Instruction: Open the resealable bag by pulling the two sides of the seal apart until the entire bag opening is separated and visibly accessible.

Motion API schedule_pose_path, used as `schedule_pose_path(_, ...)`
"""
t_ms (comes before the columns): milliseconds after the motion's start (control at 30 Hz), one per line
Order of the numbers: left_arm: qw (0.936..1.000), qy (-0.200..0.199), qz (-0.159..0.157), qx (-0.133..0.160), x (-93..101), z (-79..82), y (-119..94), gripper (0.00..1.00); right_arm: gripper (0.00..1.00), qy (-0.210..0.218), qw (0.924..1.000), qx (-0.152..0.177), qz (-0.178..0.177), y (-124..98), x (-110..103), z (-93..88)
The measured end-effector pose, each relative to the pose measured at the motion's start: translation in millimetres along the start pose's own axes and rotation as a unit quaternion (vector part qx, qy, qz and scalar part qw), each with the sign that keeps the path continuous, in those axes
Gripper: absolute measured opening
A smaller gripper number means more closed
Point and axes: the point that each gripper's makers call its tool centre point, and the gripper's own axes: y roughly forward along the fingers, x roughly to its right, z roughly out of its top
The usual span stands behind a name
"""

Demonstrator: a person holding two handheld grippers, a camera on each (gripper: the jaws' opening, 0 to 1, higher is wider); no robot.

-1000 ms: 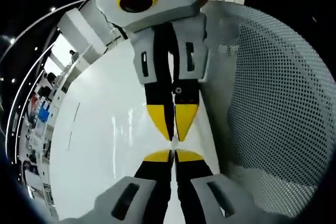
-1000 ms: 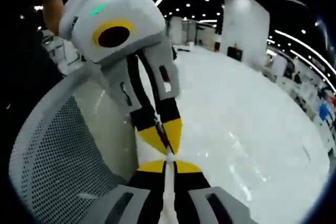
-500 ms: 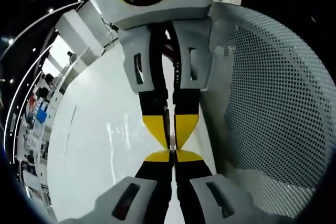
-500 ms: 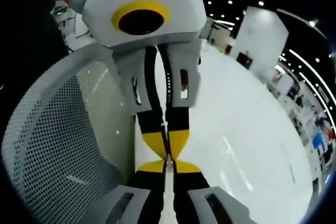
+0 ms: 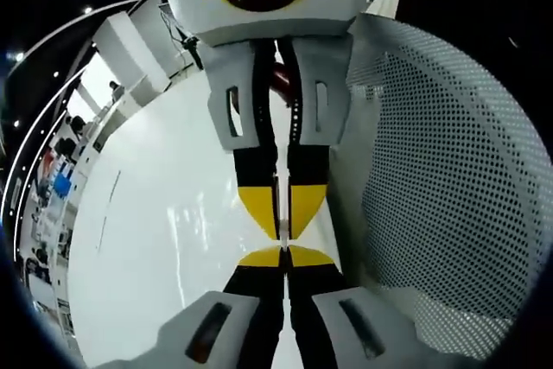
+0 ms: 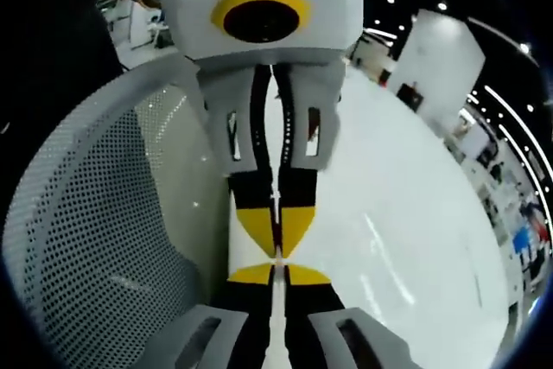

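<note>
My two grippers meet head-on, tip to tip, above a glossy white table. In the left gripper view my left gripper (image 5: 283, 254) rises from the bottom, its yellow tips pressed shut. The right gripper (image 5: 283, 232) hangs down from above, also shut, and its tips touch mine. In the right gripper view the right gripper (image 6: 276, 270) is shut at the bottom and the left gripper (image 6: 277, 250) points down at it. A thin pale line runs between the right gripper's jaws; I cannot tell what it is. I cannot make out a bag in either view.
A white perforated mesh shell (image 5: 449, 170), curved like a chair back, stands close beside the grippers and also fills the left of the right gripper view (image 6: 95, 239). The white table (image 5: 164, 213) spreads to the other side. A hall with lights lies behind.
Both views rolled, so the opposite gripper now stands straight and head-on rather than tilted. The tips stayed together and both grippers stayed shut.
</note>
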Motion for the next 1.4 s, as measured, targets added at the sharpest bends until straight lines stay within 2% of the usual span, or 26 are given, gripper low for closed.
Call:
schedule_pose_path(300,0.9999,0.003,0.007,-0.009,-0.2,0.0,-3.3,0.0,0.0,0.01,1.0,0.0,-0.001,-1.9,0.1,-2.7)
schedule_pose_path(767,0.9997,0.018,0.004,-0.019,0.4,0.1,-4.9,0.0,0.0,-0.016,0.9999,0.003,0.005,1.8,-1.3,6.9)
schedule_pose_path(1033,0.9998,0.01,0.001,-0.019,4.5,0.2,-4.1,0.0,0.0,-0.027,0.9996,0.001,0.013,2.3,-4.9,5.6)
schedule_pose_path(1133,0.9998,-0.007,0.002,-0.016,5.4,1.0,-6.1,0.0,0.0,-0.024,0.9996,0.006,0.012,0.4,-6.2,5.9)
schedule_pose_path(1400,0.9997,-0.016,0.011,-0.014,5.9,-2.2,-9.4,0.0,0.0,-0.018,0.9997,-0.008,0.012,-0.8,-5.3,-4.5)
